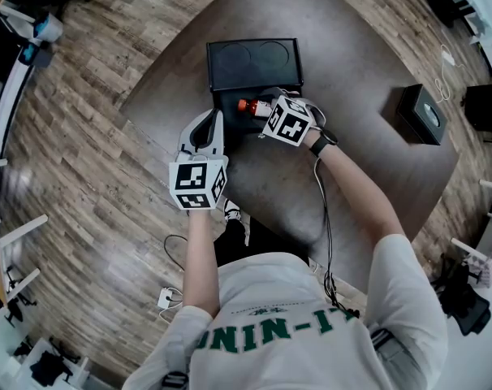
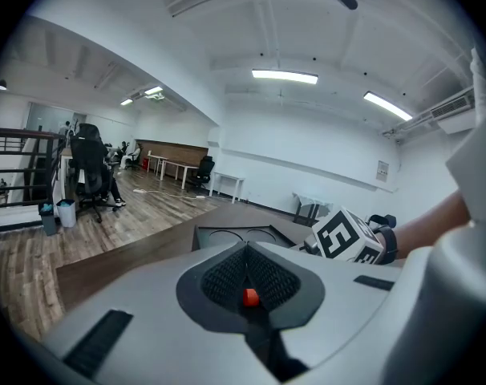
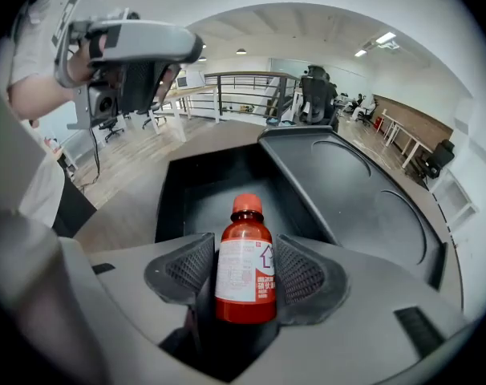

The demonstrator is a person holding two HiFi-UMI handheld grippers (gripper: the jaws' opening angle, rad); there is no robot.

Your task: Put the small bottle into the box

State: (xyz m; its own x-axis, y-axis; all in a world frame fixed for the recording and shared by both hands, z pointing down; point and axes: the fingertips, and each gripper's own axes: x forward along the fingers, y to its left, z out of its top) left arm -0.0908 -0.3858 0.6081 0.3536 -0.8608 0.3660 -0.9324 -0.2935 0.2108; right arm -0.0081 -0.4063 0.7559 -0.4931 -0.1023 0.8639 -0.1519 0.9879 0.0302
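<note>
The right gripper (image 1: 265, 109) has its jaws opening, with the small bottle (image 3: 245, 257) between its pads, red cap pointing far. The bottle is over the open black box (image 3: 172, 184) on the surface (image 1: 343, 63). The left gripper (image 1: 213, 127), jaws together, sits at the box's near-left edge.

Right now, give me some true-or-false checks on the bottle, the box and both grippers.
1. The small red bottle with the white label is between the right gripper's jaws. True; the jaws are opening.
2. The black rectangular box's lid is shut. False: it is swung open.
3. The left gripper holds a bottle. False: shut, empty.
4. A second, smaller black box sits on the brown table. True.
</note>
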